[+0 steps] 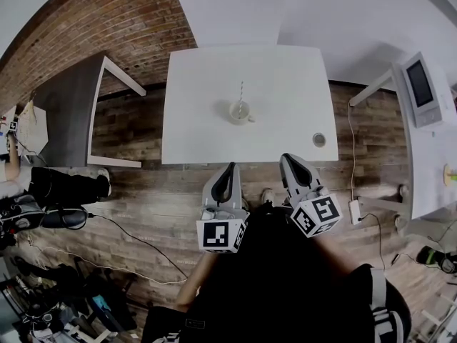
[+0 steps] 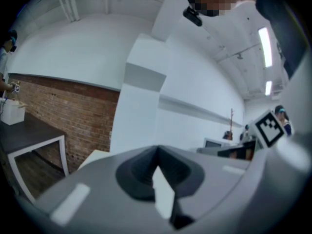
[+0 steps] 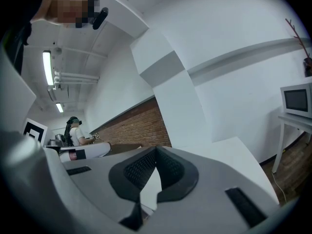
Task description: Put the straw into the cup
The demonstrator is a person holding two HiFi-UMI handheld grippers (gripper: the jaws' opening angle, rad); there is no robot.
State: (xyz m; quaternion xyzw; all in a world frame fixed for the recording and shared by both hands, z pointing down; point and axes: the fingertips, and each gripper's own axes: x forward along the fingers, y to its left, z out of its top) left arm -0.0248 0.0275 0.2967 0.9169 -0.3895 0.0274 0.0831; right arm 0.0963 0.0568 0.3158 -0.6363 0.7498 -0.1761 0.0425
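On the white table [image 1: 207, 131] in the head view stands a pale cup [image 1: 240, 111] near the middle, with a thin straw [image 1: 241, 91] upright in it. Both grippers are held back off the table's near edge, over the wooden floor. My left gripper [image 1: 228, 167] has its jaws closed together with nothing between them. My right gripper [image 1: 288, 158] is likewise shut and empty. In the left gripper view the gripper [image 2: 157, 152] tilts up at the wall and ceiling. The right gripper view shows the gripper [image 3: 156, 152] aimed over the table's far part at the wall. Neither gripper view shows the cup.
A small round lid-like object [image 1: 318, 139] lies near the table's right front corner. A dark grey table [image 1: 68, 113] stands at the left, and a white bench with a microwave [image 1: 423, 88] at the right. Cables run over the wooden floor. A person [image 1: 21, 177] is at far left.
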